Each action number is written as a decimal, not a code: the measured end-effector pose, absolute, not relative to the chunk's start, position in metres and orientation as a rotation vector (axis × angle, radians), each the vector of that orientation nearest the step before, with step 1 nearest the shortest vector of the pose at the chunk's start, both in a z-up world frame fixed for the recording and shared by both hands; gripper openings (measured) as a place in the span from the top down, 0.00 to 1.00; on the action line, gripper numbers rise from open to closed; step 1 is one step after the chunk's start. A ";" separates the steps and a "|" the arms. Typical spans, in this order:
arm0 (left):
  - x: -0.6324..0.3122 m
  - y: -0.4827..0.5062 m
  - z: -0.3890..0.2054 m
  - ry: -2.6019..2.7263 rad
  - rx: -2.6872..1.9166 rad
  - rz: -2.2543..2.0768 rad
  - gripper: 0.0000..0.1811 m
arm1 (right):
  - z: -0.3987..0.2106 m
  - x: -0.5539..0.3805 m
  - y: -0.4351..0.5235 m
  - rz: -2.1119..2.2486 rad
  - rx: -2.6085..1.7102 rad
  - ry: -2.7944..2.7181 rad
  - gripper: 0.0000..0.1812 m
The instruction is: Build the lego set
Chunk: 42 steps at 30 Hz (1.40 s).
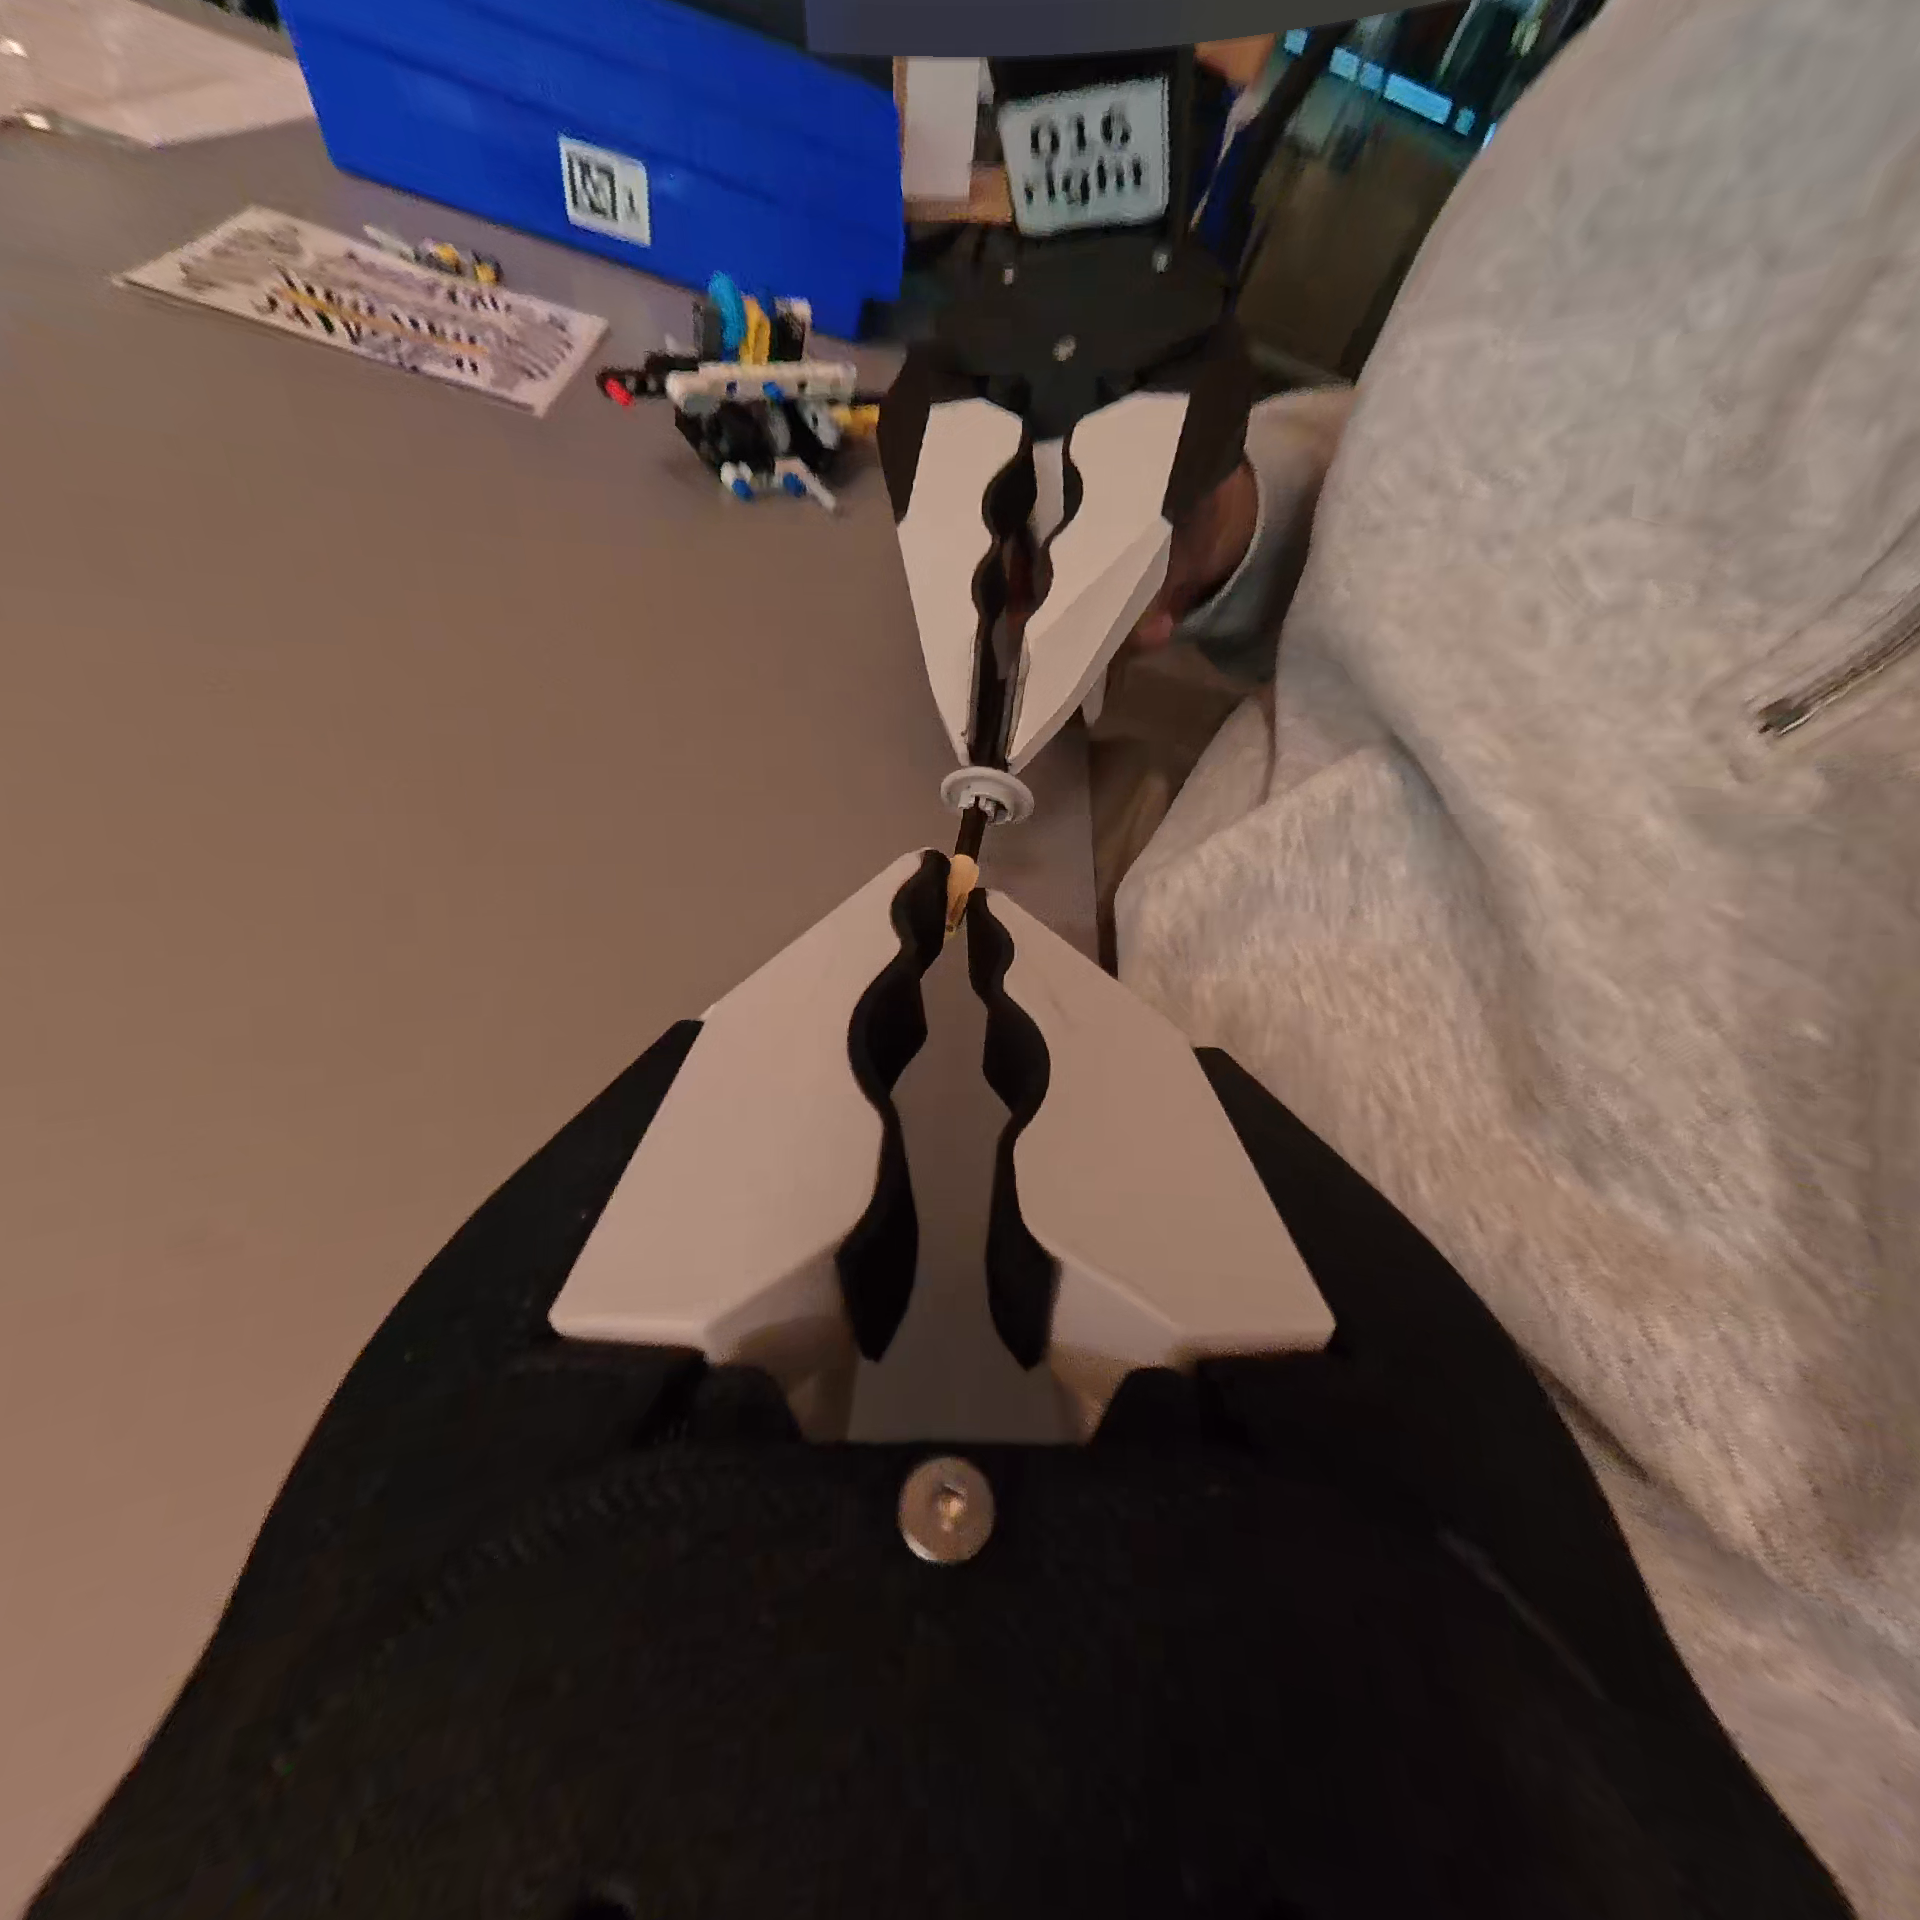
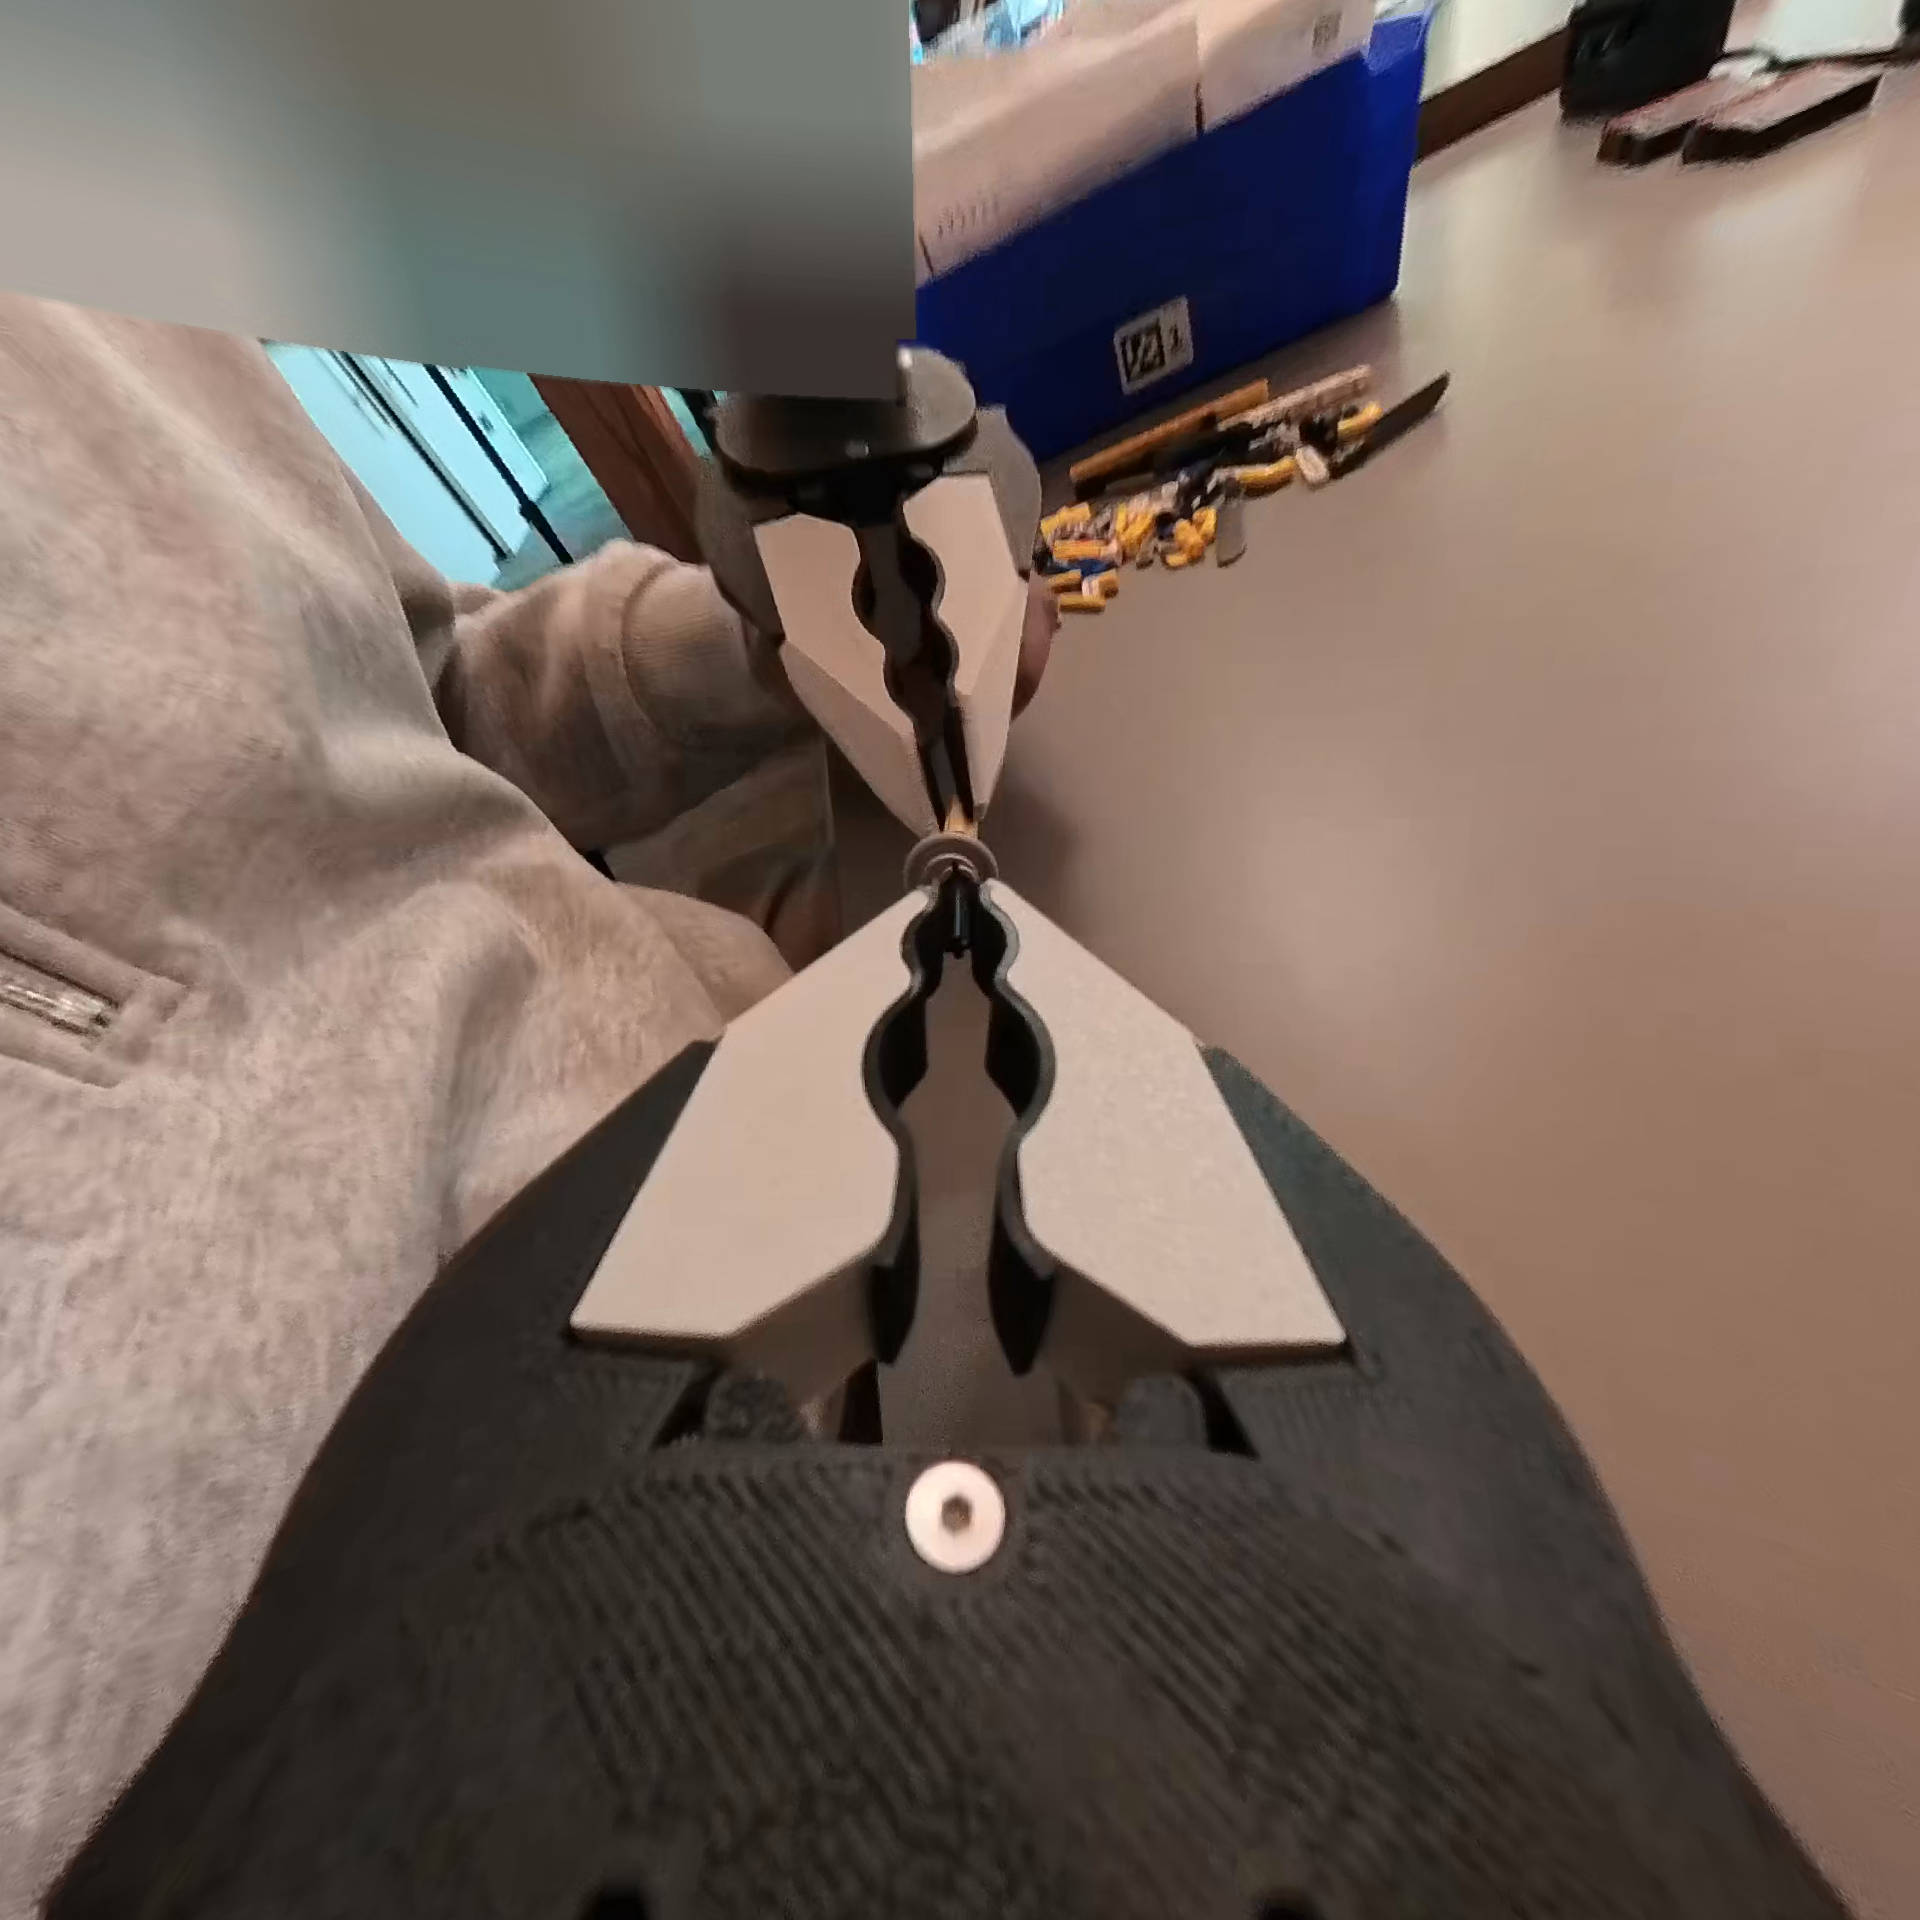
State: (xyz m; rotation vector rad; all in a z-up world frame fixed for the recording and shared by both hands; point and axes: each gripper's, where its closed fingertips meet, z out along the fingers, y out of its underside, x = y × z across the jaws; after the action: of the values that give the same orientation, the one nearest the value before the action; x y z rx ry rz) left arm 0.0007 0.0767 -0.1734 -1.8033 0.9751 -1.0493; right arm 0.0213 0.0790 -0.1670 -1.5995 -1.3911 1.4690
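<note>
My left gripper [image 1: 954, 883] is shut on a small tan piece [image 1: 961, 883] at its tips. My right gripper [image 2: 954, 899] faces it tip to tip and is shut on a thin black axle [image 2: 958, 920]. A grey round bush [image 1: 985, 795] sits on the axle [image 1: 971, 831] in the short gap between the two grippers. In the right wrist view the bush [image 2: 951, 862] lies just past my right tips, with the left gripper [image 2: 951, 821] and tan piece [image 2: 968, 826] behind it. All are held above the table edge. A partly built model [image 1: 764, 416] stands on the table.
A blue bin [image 1: 623, 135] stands at the back of the brown table [image 1: 312, 831], with an instruction sheet [image 1: 364, 307] to its left. Loose yellow, blue and black pieces [image 2: 1143, 535] lie beside the bin [image 2: 1195, 239]. A person's grey sweatshirt [image 1: 1558, 831] is close by. Less than 4 cm separates the two grippers' tips.
</note>
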 end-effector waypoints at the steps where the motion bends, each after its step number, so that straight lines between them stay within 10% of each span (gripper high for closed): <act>1: 0.000 0.077 -0.169 0.949 -1.786 -1.076 0.99 | -0.163 0.021 0.080 1.498 -1.590 -1.359 0.98; 42: 0.007 0.076 -0.183 0.971 -1.885 -1.079 0.99 | -0.175 0.027 0.087 1.670 -1.802 -1.265 0.98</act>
State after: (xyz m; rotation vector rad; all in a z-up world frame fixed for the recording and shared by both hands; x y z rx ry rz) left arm 0.0072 0.0762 -0.1831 -1.8848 0.9705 -1.0794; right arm 0.0270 0.0866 -0.1754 -1.8024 -1.2653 1.6697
